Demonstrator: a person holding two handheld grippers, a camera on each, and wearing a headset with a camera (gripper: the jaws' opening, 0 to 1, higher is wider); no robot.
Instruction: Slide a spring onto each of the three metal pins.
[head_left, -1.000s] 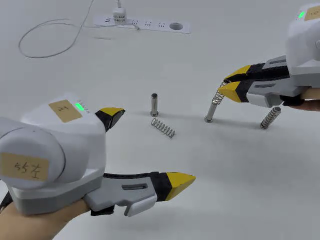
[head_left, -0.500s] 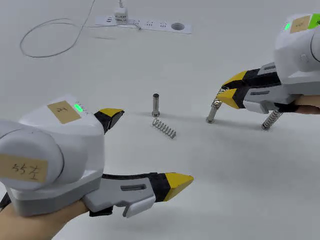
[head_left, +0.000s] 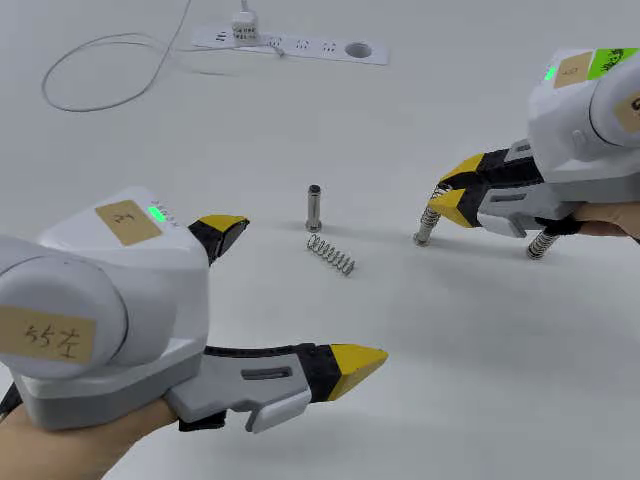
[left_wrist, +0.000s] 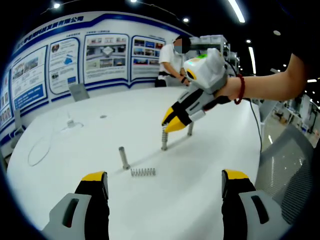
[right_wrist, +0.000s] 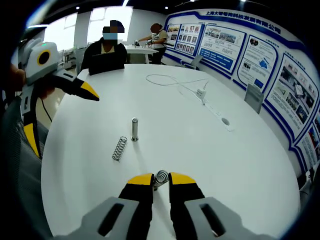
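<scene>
Right gripper (head_left: 447, 196): yellow-tipped jaws pinch a coiled steel spring (head_left: 431, 213) on the middle pin (head_left: 421, 236). Left gripper (head_left: 300, 290): jaws spread, empty. A loose spring (head_left: 330, 254) lies just beside the bare cylindrical pin (head_left: 314, 208) on the smooth white table (head_left: 450, 350).

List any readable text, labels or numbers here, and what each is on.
"55" plus an unclear handwritten mark: tan tape label on the left gripper.
Second tape label there: handwriting, unreadable.
Tan sticker and green sticker on the right gripper: too small to read.
Wall posters and wall lettering: too blurred.
</scene>
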